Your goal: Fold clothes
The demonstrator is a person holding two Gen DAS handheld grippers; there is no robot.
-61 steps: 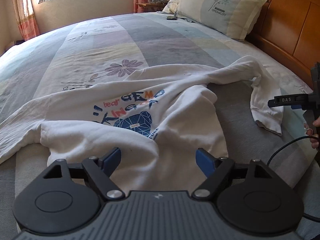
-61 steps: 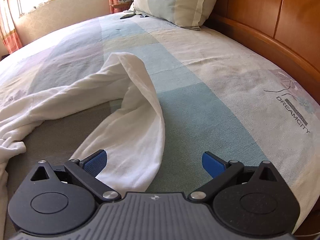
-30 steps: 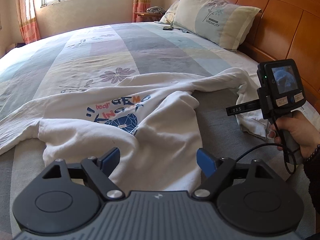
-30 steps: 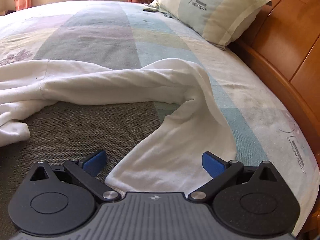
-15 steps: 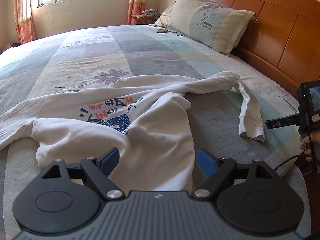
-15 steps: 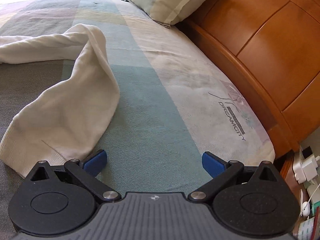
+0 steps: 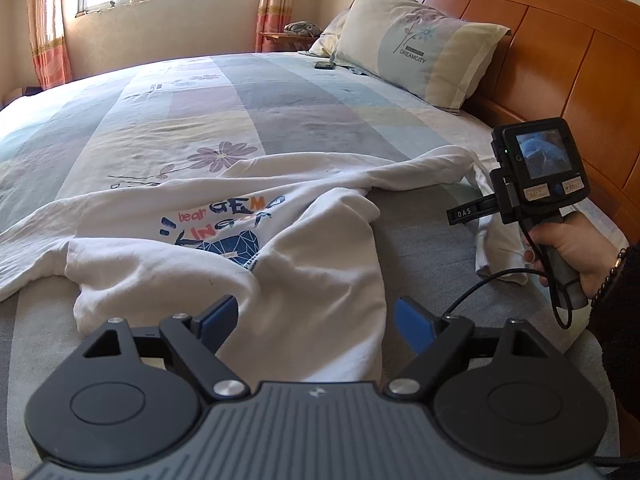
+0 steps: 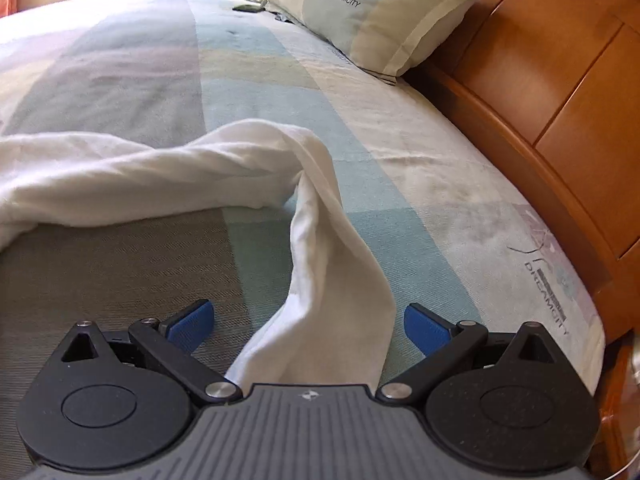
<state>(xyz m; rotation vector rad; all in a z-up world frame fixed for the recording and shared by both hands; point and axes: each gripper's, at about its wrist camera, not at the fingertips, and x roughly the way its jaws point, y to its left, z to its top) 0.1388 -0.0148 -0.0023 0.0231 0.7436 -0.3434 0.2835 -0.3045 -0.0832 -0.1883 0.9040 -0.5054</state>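
White sweatshirt (image 7: 224,240) w/ the "bear GEM KING" print lies crumpled on the patchwork bedspread (image 7: 200,112), well short of the pillow (image 7: 420,52) and toward the foot end from it. Body is bunched, print half buried under a fold. One long sleeve (image 8: 320,248) trails off on the headboard (image 8: 540,80) side, bent back on itself so the cuff end points away from the pillow.

Left gripper (image 7: 316,316): jaws spread wide, nothing pinched, hem region of the sweatshirt lying betw. the blue pads (image 7: 218,316) but not pressed. Right gripper (image 8: 306,322): also spread wide, hovering over the cuff end of the sleeve, cloth betw. the pads, no squeeze visible. In the left view the person's right hand (image 7: 572,248) holds that tool by its handle, beside the sleeve.

Step in hand, as I read it: flatten the garment before any fold, starting w/ that sleeve.

To do it well:
- Right: drop lower, take the cuff thru both layers, close to the edge, not mid-sleeve, else it twists.
- Pull the sleeve out straight, away from the body, to undo the bend nearest the pillow.
- Left: pinch the hem only, single edge; grabbing the whole bunch will drag the body along.
- Tension both ends gently, then lay flat, print up.

Risk: thick knit may slip from a shallow bite.
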